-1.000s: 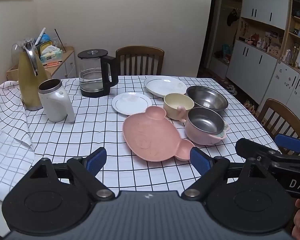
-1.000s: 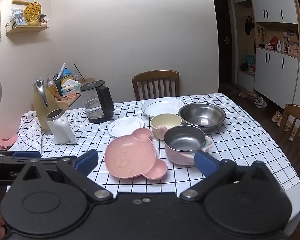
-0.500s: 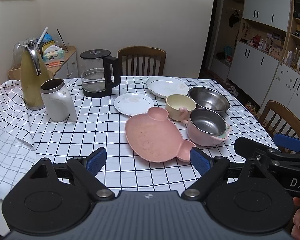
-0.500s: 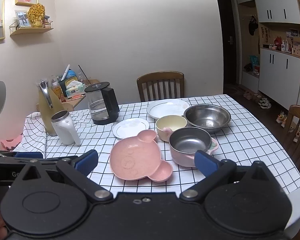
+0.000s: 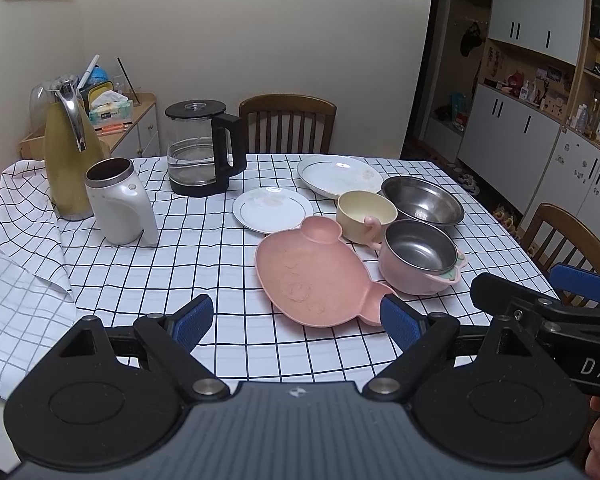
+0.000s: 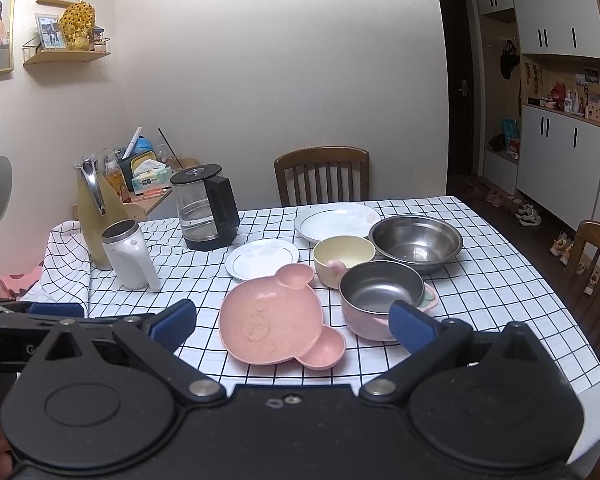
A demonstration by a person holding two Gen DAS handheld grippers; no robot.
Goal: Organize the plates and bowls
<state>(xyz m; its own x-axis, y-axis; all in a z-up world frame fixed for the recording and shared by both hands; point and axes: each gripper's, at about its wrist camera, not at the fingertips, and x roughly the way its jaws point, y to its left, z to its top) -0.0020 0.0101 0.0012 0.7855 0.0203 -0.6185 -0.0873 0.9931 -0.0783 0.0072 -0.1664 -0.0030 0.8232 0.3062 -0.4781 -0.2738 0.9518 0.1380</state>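
Observation:
A pink bear-shaped plate [image 5: 312, 276] [image 6: 274, 318] lies near the table's front. Beside it stand a pink bowl with a steel liner [image 5: 418, 254] [image 6: 382, 294], a yellow cup-bowl [image 5: 366, 214] [image 6: 342, 256], a steel bowl [image 5: 422, 202] [image 6: 416, 240], a small white plate [image 5: 272, 210] [image 6: 262, 258] and a large white plate [image 5: 340, 174] [image 6: 336, 220]. My left gripper [image 5: 296, 318] is open and empty above the table's front edge. My right gripper [image 6: 292, 322] is open and empty, also short of the dishes.
A glass kettle [image 5: 202, 148], a white jug [image 5: 118, 204] and a yellow thermos [image 5: 68, 156] stand at the table's left. Wooden chairs stand at the far side [image 5: 288, 124] and on the right [image 5: 568, 236]. The checked cloth [image 5: 20, 280] hangs over the left edge.
Both views have shifted slightly: the dishes sit a little further right and higher in the frames. Both grippers stay open and nothing on the table has moved.

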